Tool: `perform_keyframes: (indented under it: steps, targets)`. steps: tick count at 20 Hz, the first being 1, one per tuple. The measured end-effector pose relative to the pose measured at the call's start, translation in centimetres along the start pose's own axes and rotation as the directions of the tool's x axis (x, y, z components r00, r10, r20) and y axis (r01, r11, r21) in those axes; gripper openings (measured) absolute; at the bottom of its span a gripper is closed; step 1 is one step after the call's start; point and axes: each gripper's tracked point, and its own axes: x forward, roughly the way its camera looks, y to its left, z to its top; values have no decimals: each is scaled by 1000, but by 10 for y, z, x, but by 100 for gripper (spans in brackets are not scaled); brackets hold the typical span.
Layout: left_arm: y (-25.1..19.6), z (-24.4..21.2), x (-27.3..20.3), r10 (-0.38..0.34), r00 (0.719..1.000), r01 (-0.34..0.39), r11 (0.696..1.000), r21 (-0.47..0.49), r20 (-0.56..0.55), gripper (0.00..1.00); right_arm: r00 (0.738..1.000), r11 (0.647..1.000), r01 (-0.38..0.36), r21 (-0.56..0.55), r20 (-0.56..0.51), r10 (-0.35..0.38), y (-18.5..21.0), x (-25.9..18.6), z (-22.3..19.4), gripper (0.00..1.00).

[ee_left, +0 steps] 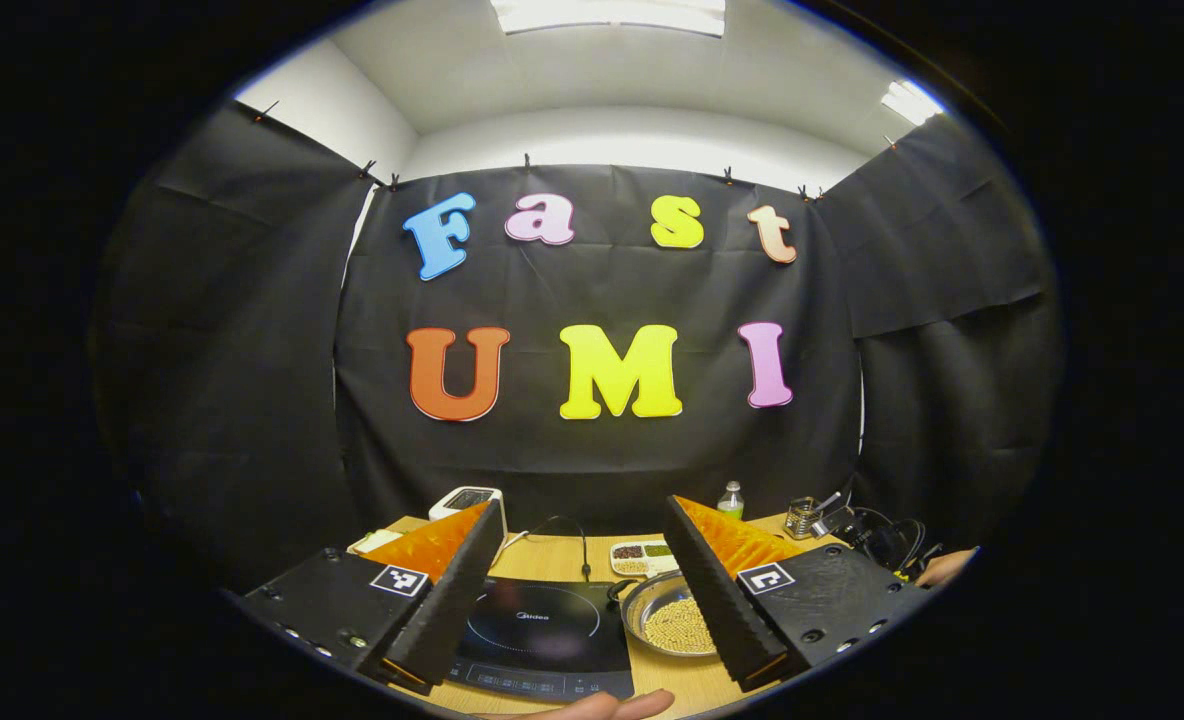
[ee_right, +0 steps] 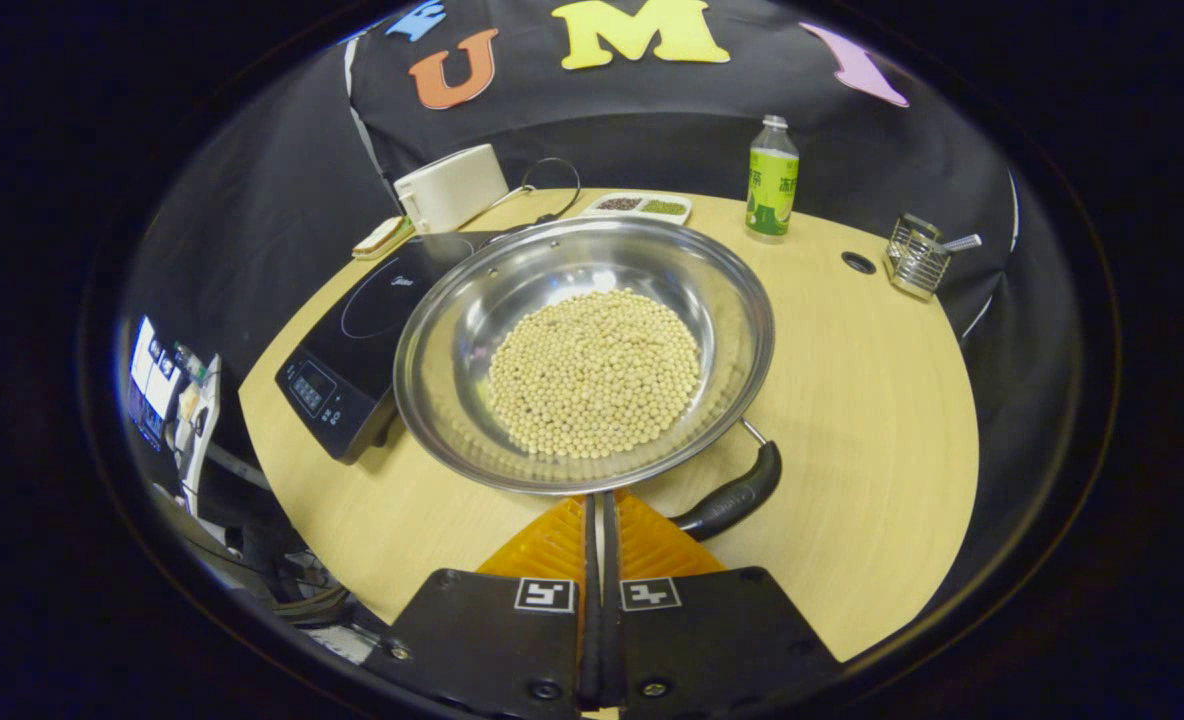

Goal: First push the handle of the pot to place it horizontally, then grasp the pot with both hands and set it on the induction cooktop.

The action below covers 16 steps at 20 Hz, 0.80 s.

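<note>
On the round wooden table [ee_right: 852, 400], closed right gripper [ee_right: 597, 510] meets steel pot [ee_right: 712, 290]; left gripper [ee_left: 582, 590] wide.

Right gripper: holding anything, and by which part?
The right gripper has its fingers together at the pot near rim; whether they pinch the rim cannot be told. The left gripper is open, holding nothing.

A green-labelled plastic bottle [ee_right: 772, 180], a white boxy appliance [ee_right: 451, 186], a white divided tray [ee_right: 639, 206] of grains and a wire metal caddy [ee_right: 918, 258] stand along the round wooden table [ee_right: 852, 420].
</note>
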Motion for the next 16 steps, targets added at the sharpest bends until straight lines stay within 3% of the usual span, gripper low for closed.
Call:
perform_keyframes:
  steps: [6,11,16]
  targets:
    - [-9,-10,22,-10,1000,10,1000,-13,-29,96,999,1000,-21,14,-32,22,-21,8,3,4]
    - [-3,-22,40,7,999,-8,1000,-14,-50,96,999,999,37,8,-35,-36,-54,20,15,4]
    - [-5,-40,59,-7,997,4,1000,-29,-82,96,998,998,52,47,-22,-51,-68,25,23,4]
